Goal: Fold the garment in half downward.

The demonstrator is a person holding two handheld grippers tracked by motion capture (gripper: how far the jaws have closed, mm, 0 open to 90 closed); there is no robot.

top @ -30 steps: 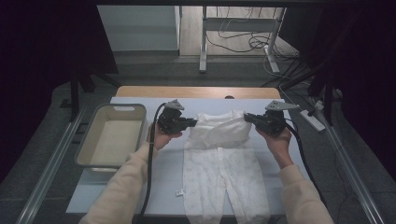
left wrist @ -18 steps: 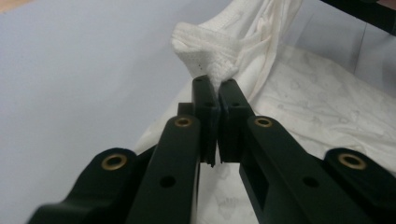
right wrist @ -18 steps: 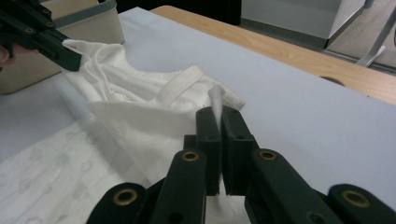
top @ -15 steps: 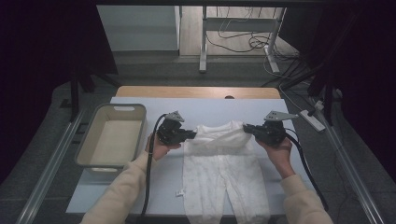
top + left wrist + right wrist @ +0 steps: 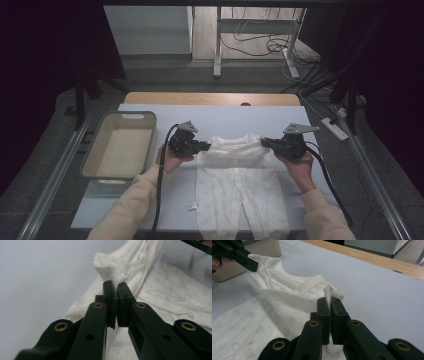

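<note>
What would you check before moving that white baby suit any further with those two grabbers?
1. Left gripper pinches a corner of the white printed baby romper: ok, jaws shut on fabric.
2. Right gripper pinches the opposite corner: ok, cloth shows between shut jaws.
3. Top edge stretched evenly between the grippers: not ok, it sags and bunches.
4. Legs lie flat on the pale blue table: ok, though the feet reach the near edge.
5. Beige plastic basket clear of the cloth: ok.
6. Grip depth enough to hold while lifting: cannot tell.
</note>
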